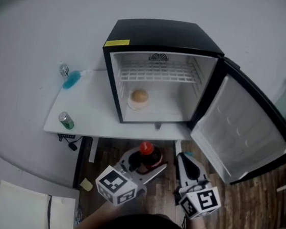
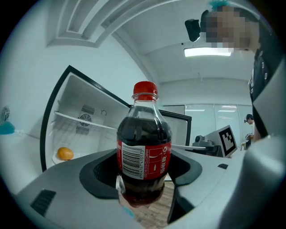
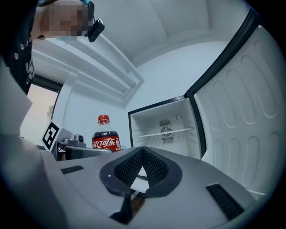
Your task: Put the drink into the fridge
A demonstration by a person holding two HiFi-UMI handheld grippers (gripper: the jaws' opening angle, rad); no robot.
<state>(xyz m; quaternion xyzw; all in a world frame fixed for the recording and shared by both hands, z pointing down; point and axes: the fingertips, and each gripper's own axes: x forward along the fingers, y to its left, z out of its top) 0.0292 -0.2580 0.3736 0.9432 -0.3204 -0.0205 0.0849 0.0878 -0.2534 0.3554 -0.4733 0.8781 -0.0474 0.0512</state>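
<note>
A cola bottle (image 1: 146, 156) with a red cap and red label stands upright between the jaws of my left gripper (image 1: 148, 164), which is shut on its lower body. The left gripper view shows the bottle (image 2: 144, 152) filling the centre, gripped by the left gripper (image 2: 143, 181). The black mini fridge (image 1: 162, 36) stands on the white table (image 1: 88, 118) ahead, its door (image 1: 243, 133) swung open to the right. My right gripper (image 1: 186, 165) hangs beside the bottle, shut and empty (image 3: 140, 156). From it the bottle (image 3: 106, 138) shows to the left.
Inside the fridge are a wire shelf (image 1: 155, 72) and an orange on a plate (image 1: 139, 97). A green can (image 1: 66, 120) and a blue brush (image 1: 71, 80) lie on the table's left. Wooden floor (image 1: 255, 211) lies below.
</note>
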